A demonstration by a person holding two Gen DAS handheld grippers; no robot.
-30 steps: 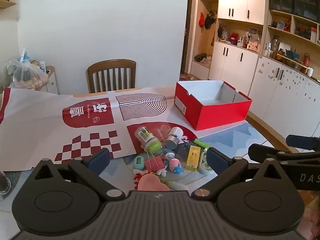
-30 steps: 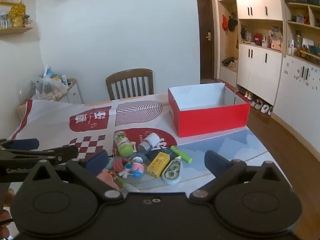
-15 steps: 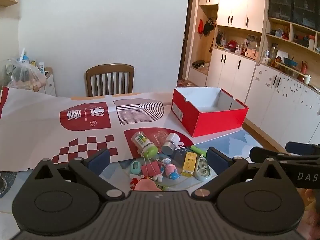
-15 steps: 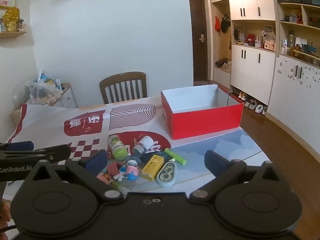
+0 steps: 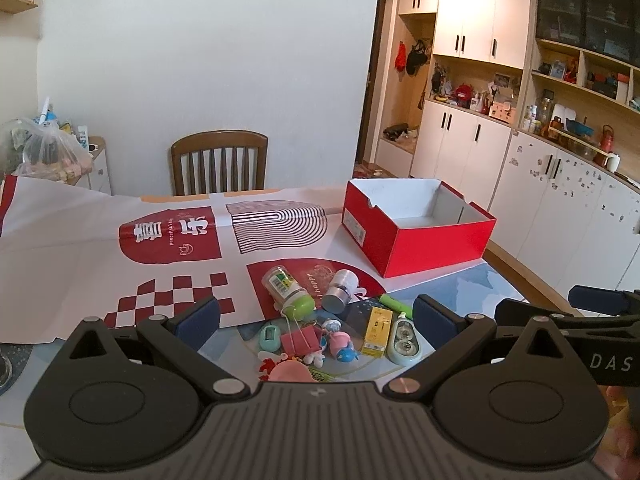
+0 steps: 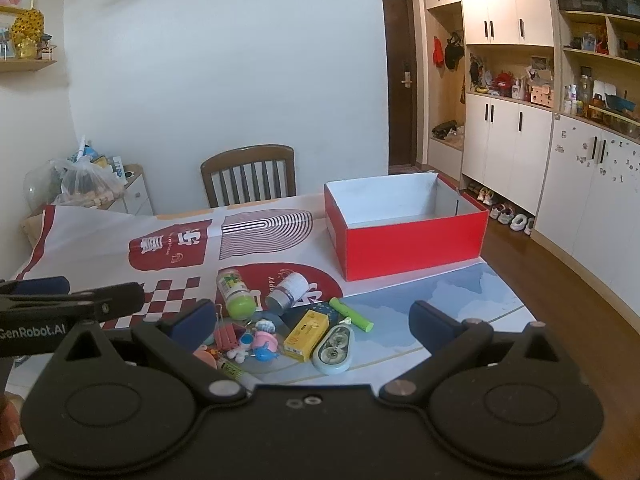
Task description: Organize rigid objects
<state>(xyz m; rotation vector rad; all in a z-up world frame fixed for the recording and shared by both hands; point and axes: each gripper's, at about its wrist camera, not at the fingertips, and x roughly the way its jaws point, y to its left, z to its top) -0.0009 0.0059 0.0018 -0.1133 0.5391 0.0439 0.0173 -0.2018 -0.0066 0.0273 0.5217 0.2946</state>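
Note:
A pile of small objects lies near the table's front edge: a green-capped jar [image 5: 286, 288] [image 6: 235, 292], a white bottle [image 5: 339, 287] [image 6: 288, 292], a yellow box [image 5: 376, 330] [image 6: 306, 334], a correction tape [image 5: 405, 340] [image 6: 335, 348], a green marker [image 6: 352, 314], a red clip [image 5: 300, 340] and small toy figures [image 6: 260, 342]. An open, empty red box [image 5: 416, 228] [image 6: 404, 228] stands at the back right. My left gripper [image 5: 316, 316] and right gripper [image 6: 310, 320] are both open and empty, held above and short of the pile.
A patterned red-and-white cloth [image 5: 120, 240] covers the table's left and middle. A wooden chair [image 5: 219, 162] stands behind the table. White cabinets [image 6: 512, 148] line the right wall. A plastic bag [image 5: 44, 152] sits on a small cabinet at the left.
Both grippers have risen and drawn back a little, so the pile and the red box sit lower and smaller in view. Nothing on the table moved.

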